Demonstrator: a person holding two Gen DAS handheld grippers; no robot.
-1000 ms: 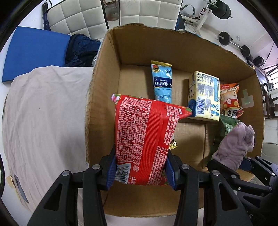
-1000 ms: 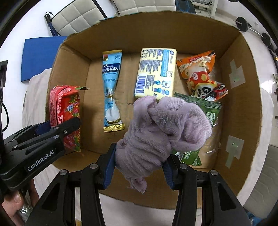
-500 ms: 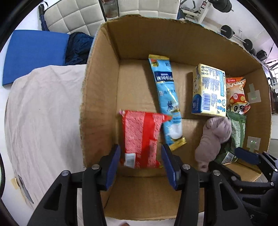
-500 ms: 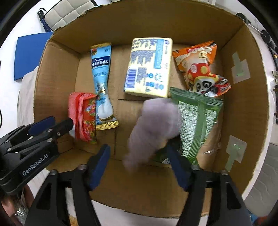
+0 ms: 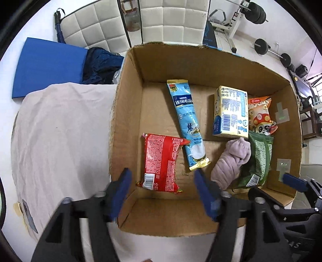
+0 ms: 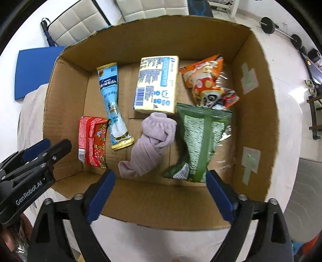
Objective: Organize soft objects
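Note:
An open cardboard box (image 5: pixel 128 112) (image 6: pixel 255 112) holds the items. A red snack packet (image 5: pixel 161 161) (image 6: pixel 91 141) lies at the box's near left. A lilac rolled sock (image 5: pixel 233 159) (image 6: pixel 153 141) lies near the middle, against a green packet (image 5: pixel 259 159) (image 6: pixel 201 139). A blue sachet (image 5: pixel 185 121) (image 6: pixel 112 100), a yellow carton (image 5: pixel 231 112) (image 6: pixel 157 82) and an orange panda bag (image 5: pixel 259 114) (image 6: pixel 207 82) lie farther back. My left gripper (image 5: pixel 163 195) is open and empty above the box's near wall. My right gripper (image 6: pixel 159 197) is open and empty above the near wall.
The box stands on a surface under a pale pink cloth (image 5: pixel 60 141). A blue mat (image 5: pixel 48 64), dark blue fabric (image 5: pixel 100 64), white padded chairs (image 5: pixel 96 30) and gym weights (image 5: pixel 259 12) lie beyond.
Both grippers opened. The red packet dropped from the left one and the lilac sock from the right one onto the box floor. Both grippers then pulled back and up.

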